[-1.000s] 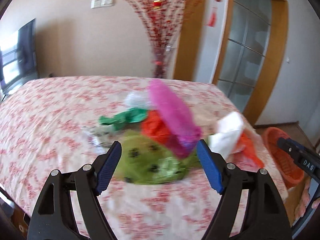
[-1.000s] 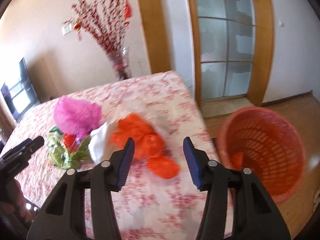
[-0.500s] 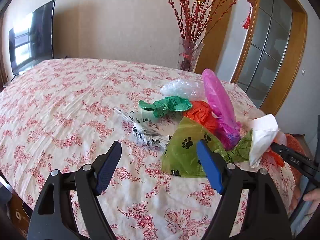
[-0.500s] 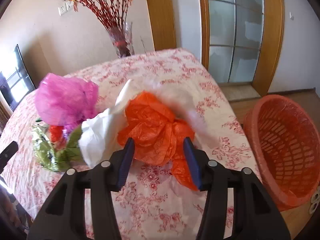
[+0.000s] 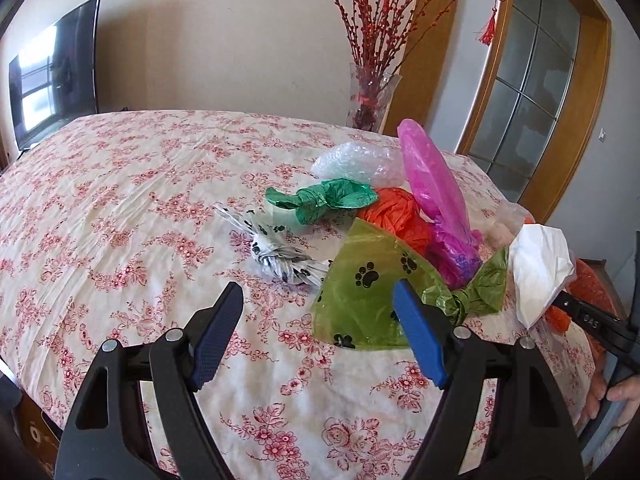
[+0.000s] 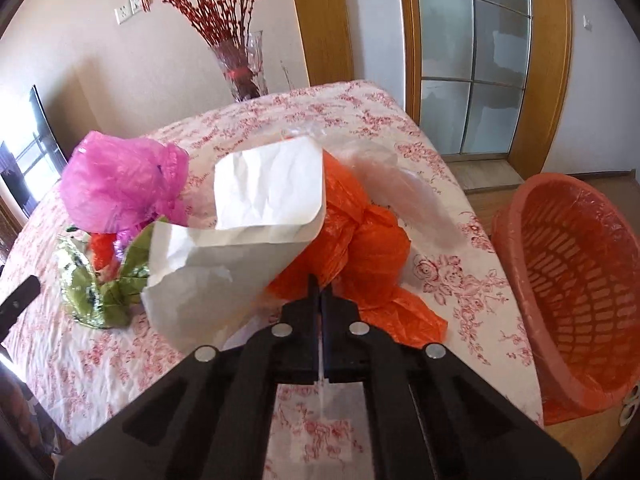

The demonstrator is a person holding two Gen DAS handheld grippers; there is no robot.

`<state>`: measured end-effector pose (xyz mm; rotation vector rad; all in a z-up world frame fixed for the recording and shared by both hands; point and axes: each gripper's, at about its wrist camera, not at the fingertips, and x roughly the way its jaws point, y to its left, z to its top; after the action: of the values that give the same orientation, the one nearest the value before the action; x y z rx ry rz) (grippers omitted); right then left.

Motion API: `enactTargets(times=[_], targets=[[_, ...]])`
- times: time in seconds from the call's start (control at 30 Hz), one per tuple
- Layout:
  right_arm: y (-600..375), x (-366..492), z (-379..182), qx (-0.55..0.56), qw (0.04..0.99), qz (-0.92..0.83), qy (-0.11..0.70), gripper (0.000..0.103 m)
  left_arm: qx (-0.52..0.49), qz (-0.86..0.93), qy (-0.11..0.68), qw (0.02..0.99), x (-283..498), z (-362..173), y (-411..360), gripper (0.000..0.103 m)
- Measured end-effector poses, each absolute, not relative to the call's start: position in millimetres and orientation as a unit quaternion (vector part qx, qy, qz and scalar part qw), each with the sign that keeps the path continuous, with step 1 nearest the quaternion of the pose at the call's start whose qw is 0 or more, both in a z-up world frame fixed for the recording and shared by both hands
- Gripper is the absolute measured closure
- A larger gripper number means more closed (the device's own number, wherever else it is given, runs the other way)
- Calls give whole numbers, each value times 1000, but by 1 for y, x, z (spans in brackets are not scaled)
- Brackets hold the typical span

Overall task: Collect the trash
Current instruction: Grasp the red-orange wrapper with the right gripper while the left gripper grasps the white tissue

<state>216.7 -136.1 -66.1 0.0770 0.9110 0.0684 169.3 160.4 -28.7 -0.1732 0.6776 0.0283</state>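
- White paper (image 6: 256, 216): creased and stiff, it stands up from my right gripper (image 6: 320, 292), whose jaws are pressed together on its lower edge with no gap left. It rises toward 11 o'clock above the table's right end.
- My judgement: only a thin edge is pinched, so I should lift it slowly and swing toward the orange basket (image 6: 576, 280) at 3 o'clock, letting go once the sheet is well over the rim. A quick swing could make the light paper flap free.
- Orange bag (image 6: 360, 232): knotted, crinkly thin film, lying just behind my jaws. I cannot tell whether a fold of it is caught in the pinch, so I would check before pulling.
- My left gripper (image 5: 320, 328) hangs wide open with nothing between its blue ribbed pads (image 5: 218, 338), low over the cloth.
- Green paw-print bag (image 5: 372, 292): translucent, cone-shaped, twisted at one end, at 1 o'clock from my left jaws and partly behind the right pad. It looks like an easy next grab at the twisted neck.
- Further out: a pink bag (image 5: 436, 196) standing tall, a dark green knotted bag (image 5: 332, 200), a white paw-print twist (image 5: 280, 256) and a clear crumpled bag (image 5: 356, 162).
- All lie on the floral tablecloth (image 5: 120, 208), soft and wrinkled.
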Motion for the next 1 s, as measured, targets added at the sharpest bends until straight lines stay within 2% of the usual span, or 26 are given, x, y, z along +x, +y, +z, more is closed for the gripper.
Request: enactTargets(times=[0.43, 0.73, 1.0], targets=[[-149, 180, -25, 64, 915, 51, 395, 100, -78, -39, 331, 940, 167, -19, 124, 27], [-163, 157, 4, 79, 927, 55, 361, 100, -57, -101, 322, 939, 177, -9, 61, 27], [-193, 147, 5, 95, 927, 30, 361, 100, -19, -118, 319, 940, 209, -2, 5, 27]])
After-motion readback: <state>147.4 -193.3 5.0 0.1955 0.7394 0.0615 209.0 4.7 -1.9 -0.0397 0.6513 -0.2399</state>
